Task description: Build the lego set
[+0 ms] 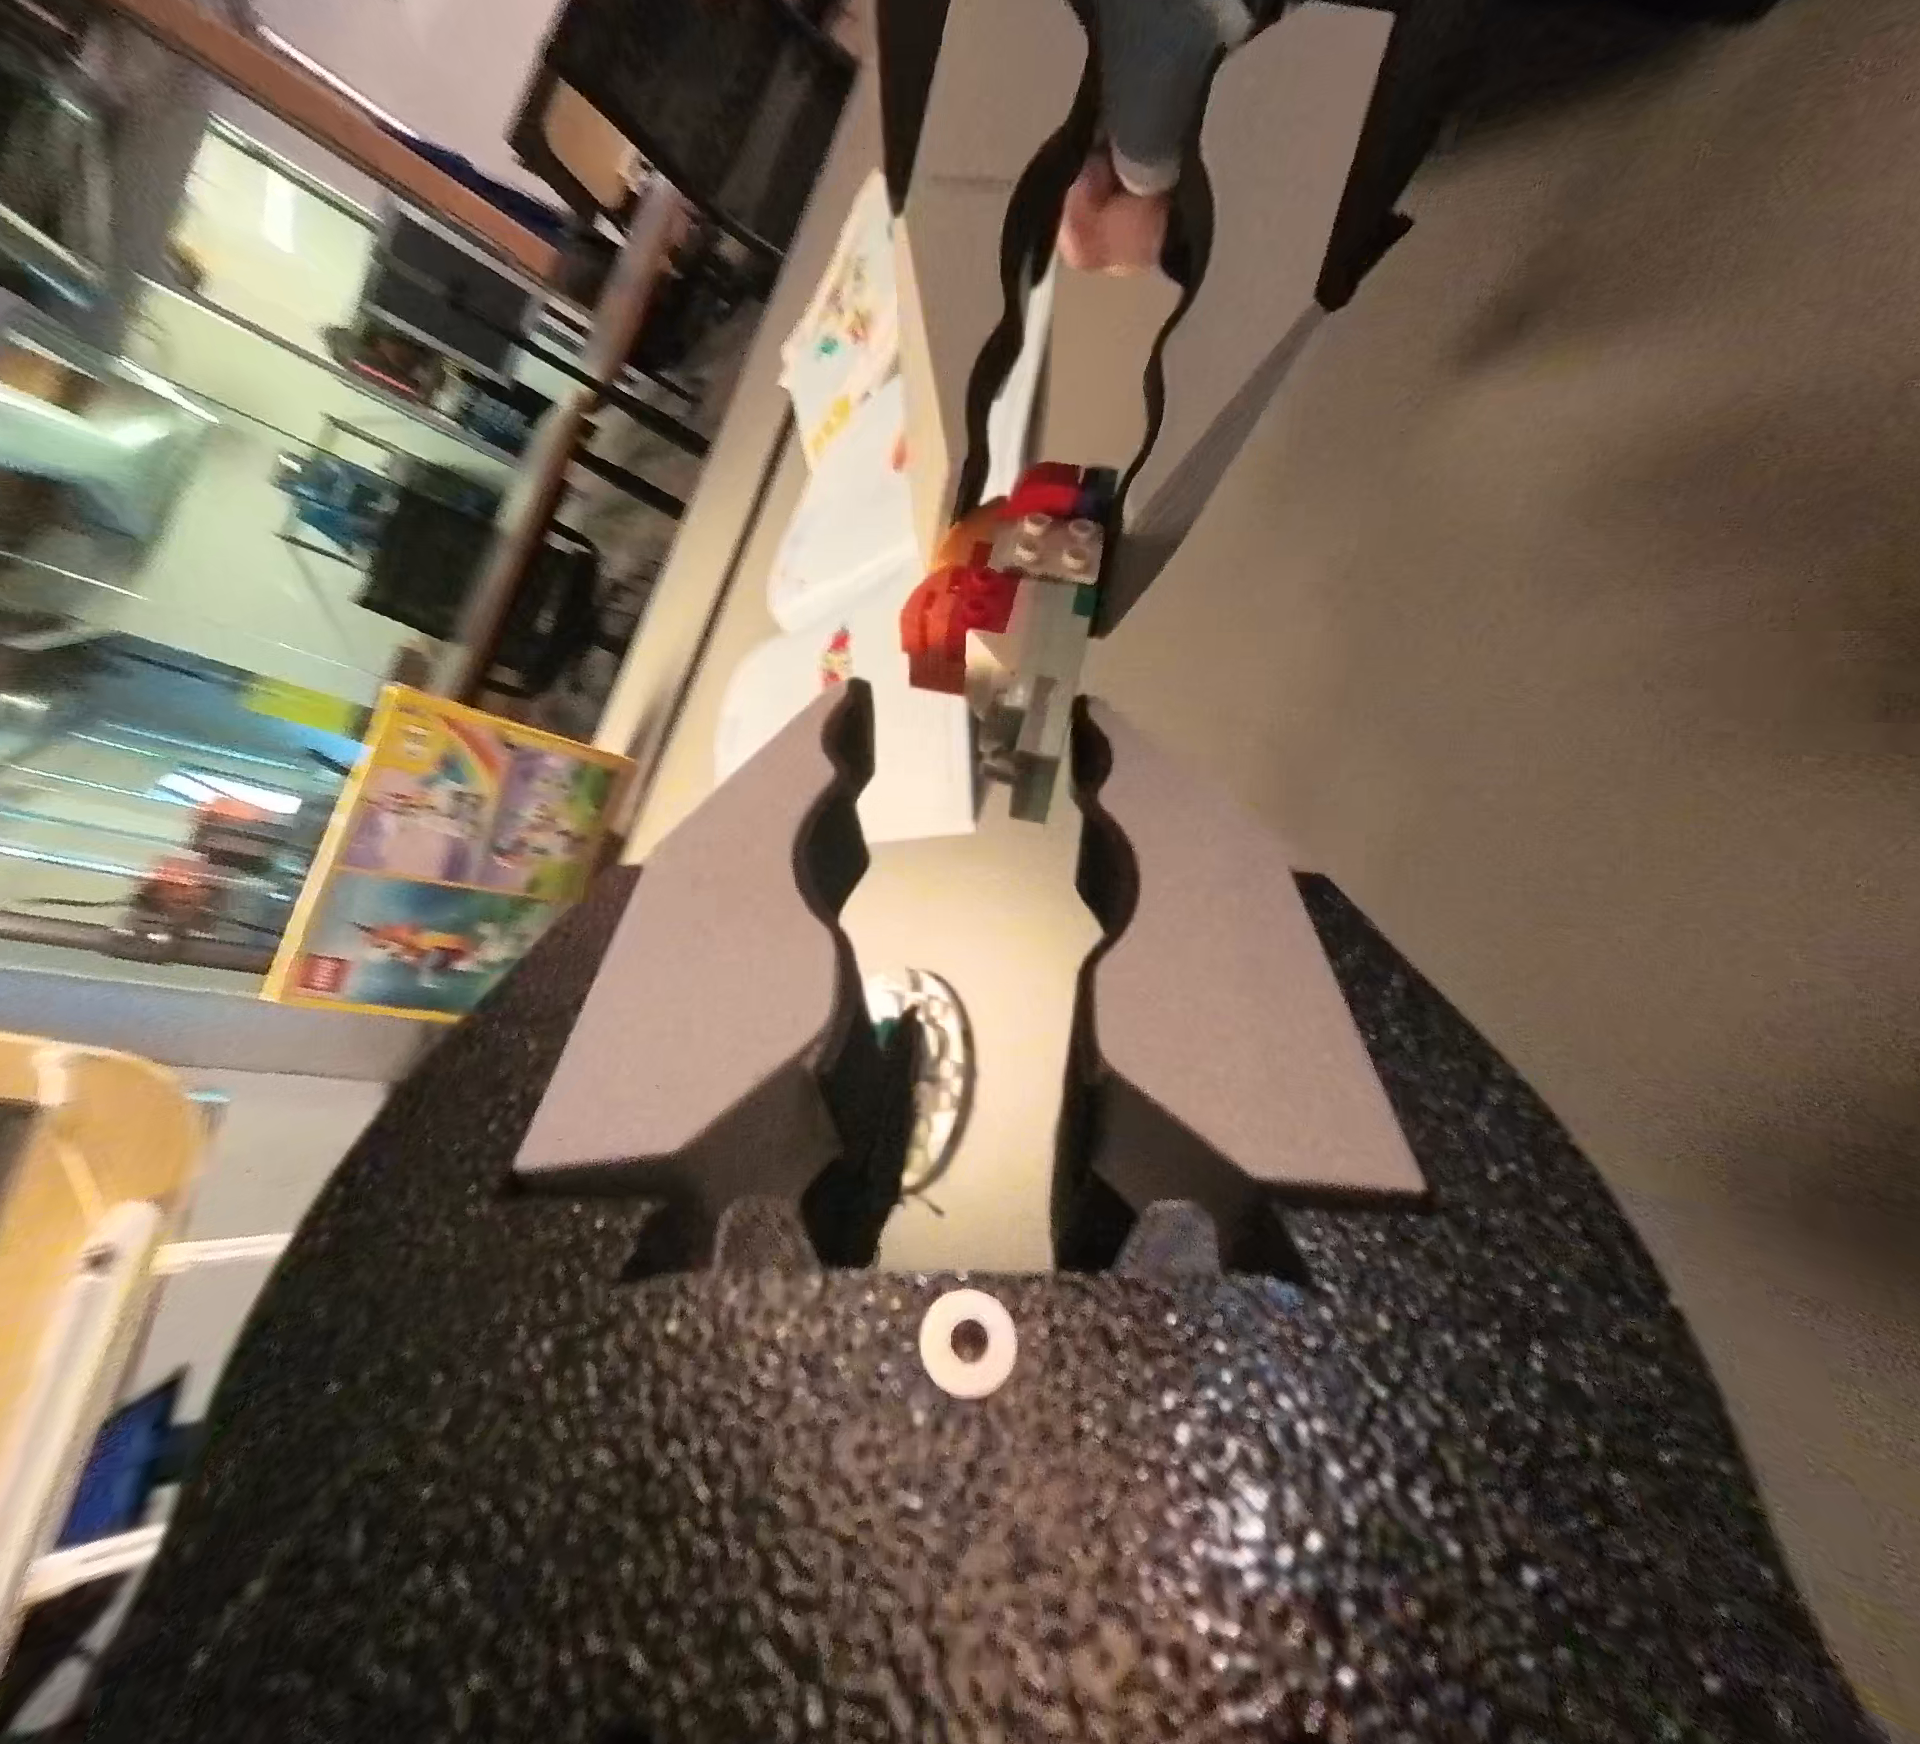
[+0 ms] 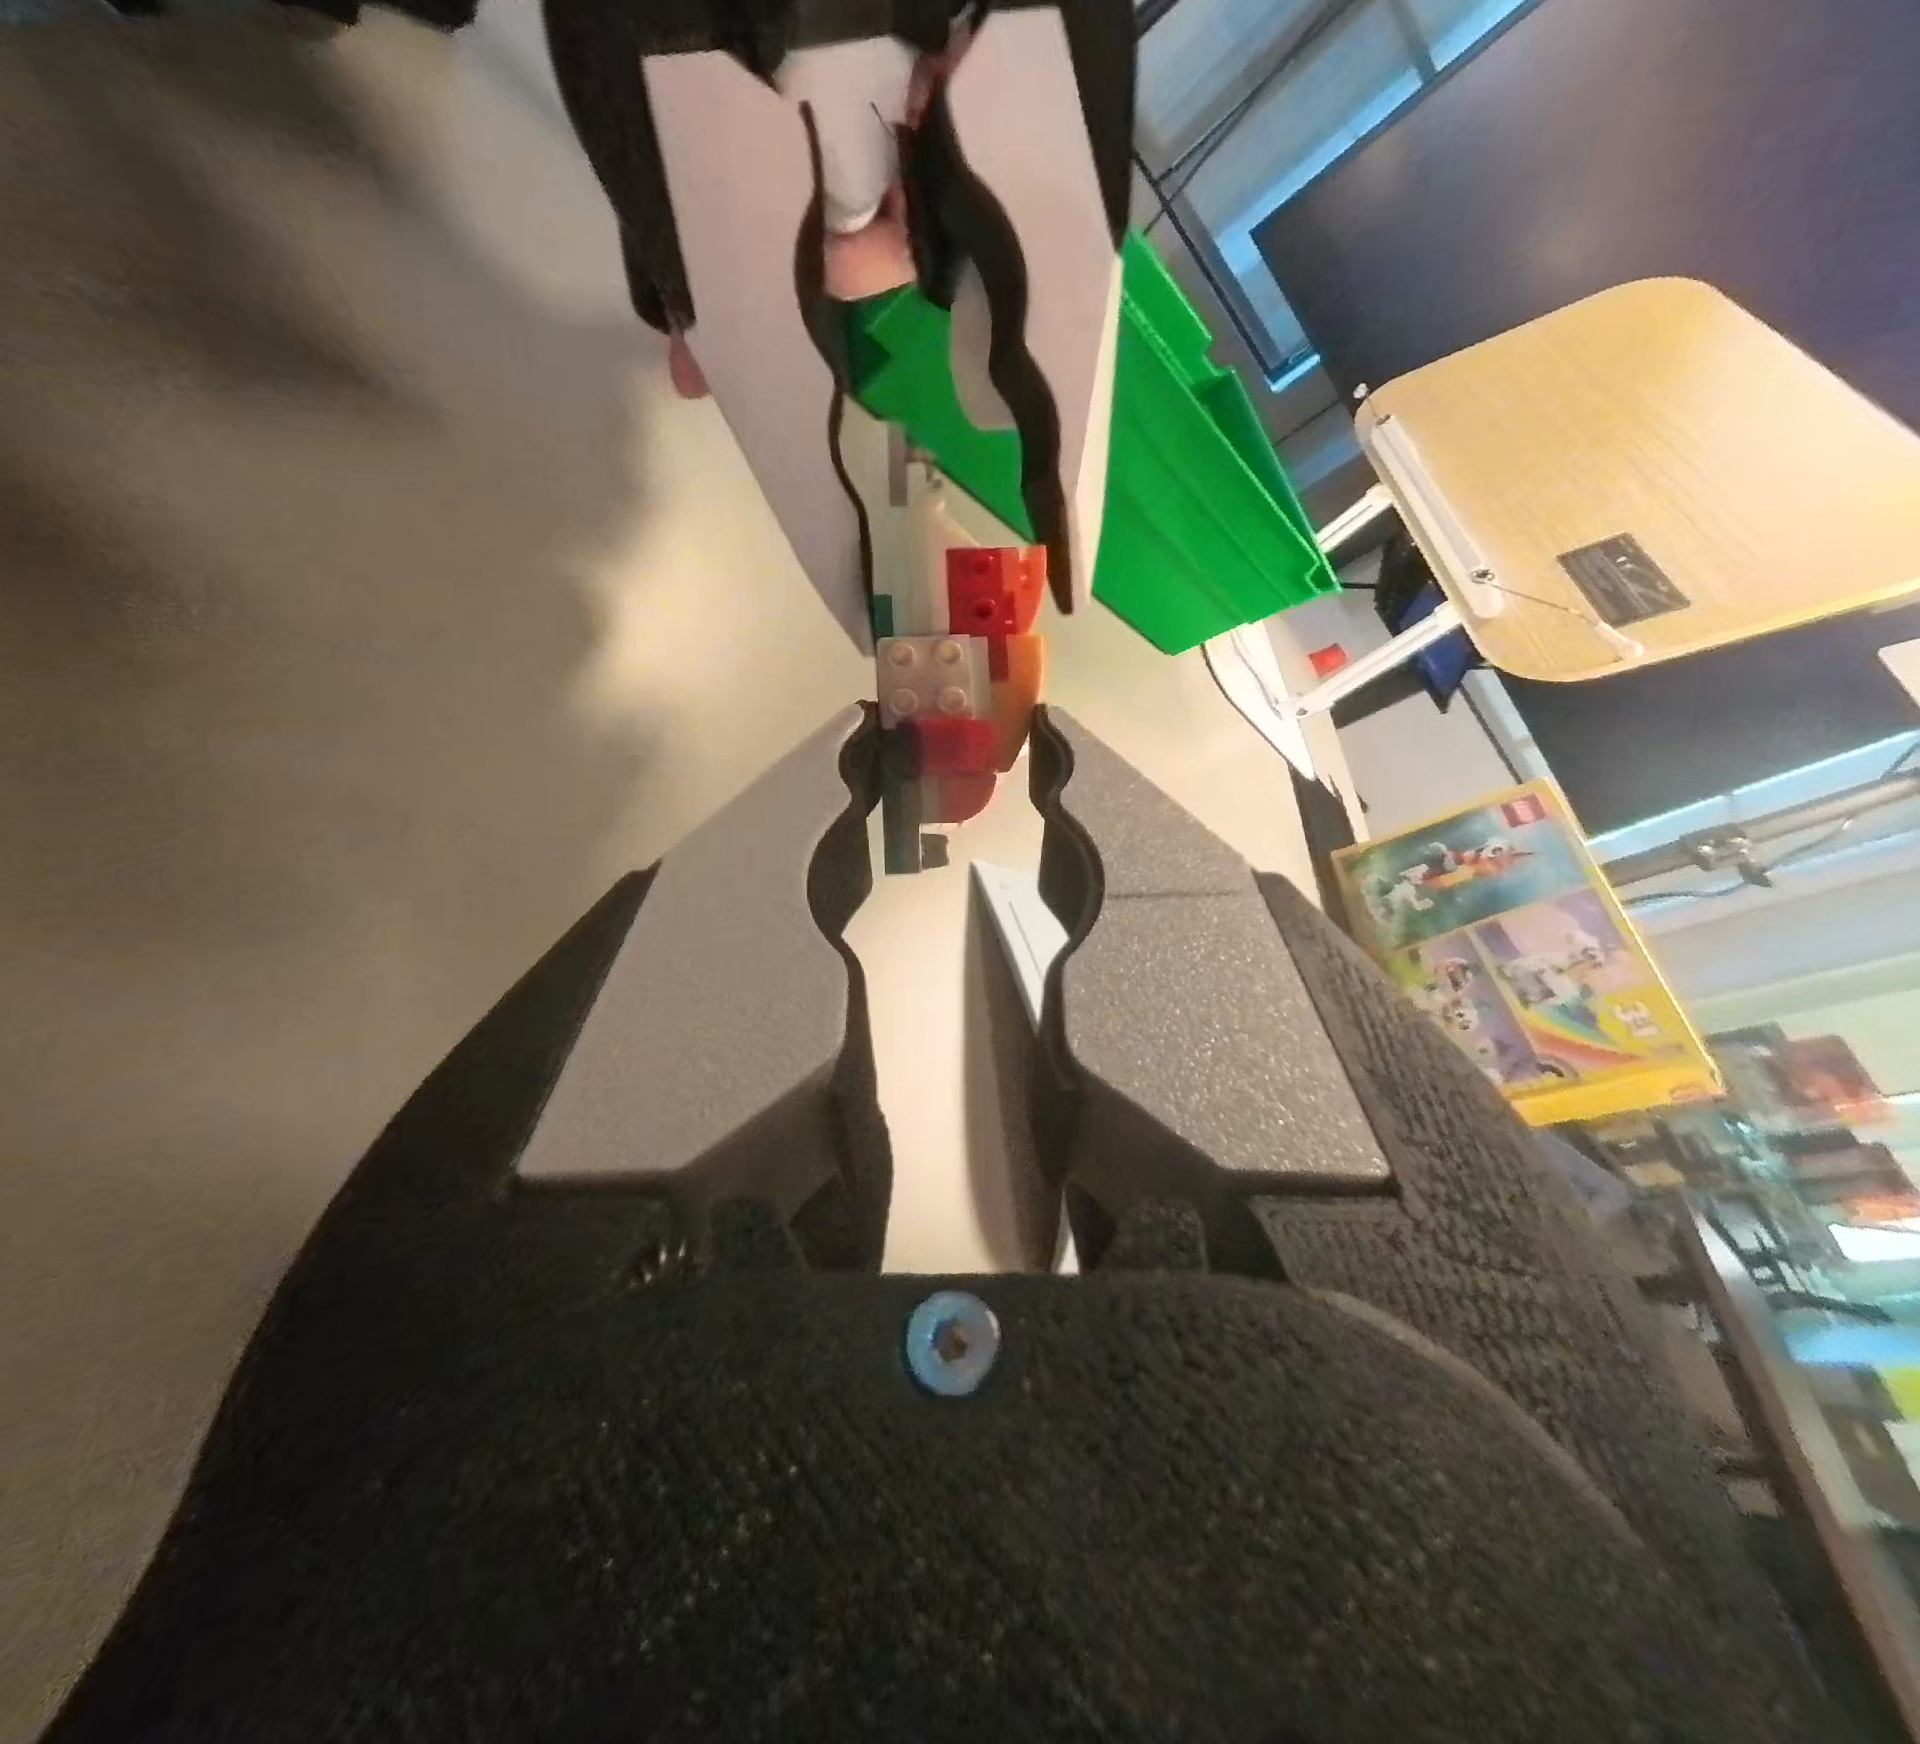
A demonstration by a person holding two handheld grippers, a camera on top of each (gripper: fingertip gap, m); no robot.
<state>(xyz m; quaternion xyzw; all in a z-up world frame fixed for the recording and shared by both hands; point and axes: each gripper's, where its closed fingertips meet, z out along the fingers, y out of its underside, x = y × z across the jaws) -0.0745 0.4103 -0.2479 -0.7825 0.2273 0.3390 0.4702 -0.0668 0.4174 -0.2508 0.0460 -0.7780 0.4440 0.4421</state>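
Two hand-held grippers face each other over a pale worktop [image 1: 1507,551], both camera views rolled sideways, with a small lego model [image 1: 1023,593] held up between them.

In the left wrist view, the left gripper [image 1: 971,707] fills the near part, its two grey fingers [image 1: 717,915] with wavy black inner edges standing apart. The model's grey end sits by their tips, close against the right-hand one; whether they press on it cannot be told. The model is built of red, orange, grey and dark bricks, with a light grey studded brick on its side. From the far side the right gripper [image 1: 1049,489] reaches in, its fingers set around the model's red end. A person's hand shows behind it. On the worktop to the left lie open instruction sheets [image 1: 842,323], and a yellow lego box [image 1: 457,863] stands nearer, at the left edge.

In the right wrist view, the right gripper [image 2: 945,718] has the lego model [image 2: 951,686] between its finger tips, the fingers [image 2: 748,946] narrowed round it, though firm contact is unclear. The left gripper [image 2: 966,603] comes from the far side. Behind it sits a bright green tray [image 2: 1184,468]. The yellow lego box [image 2: 1507,946] is at right, beside a light wooden chair [image 2: 1642,468].
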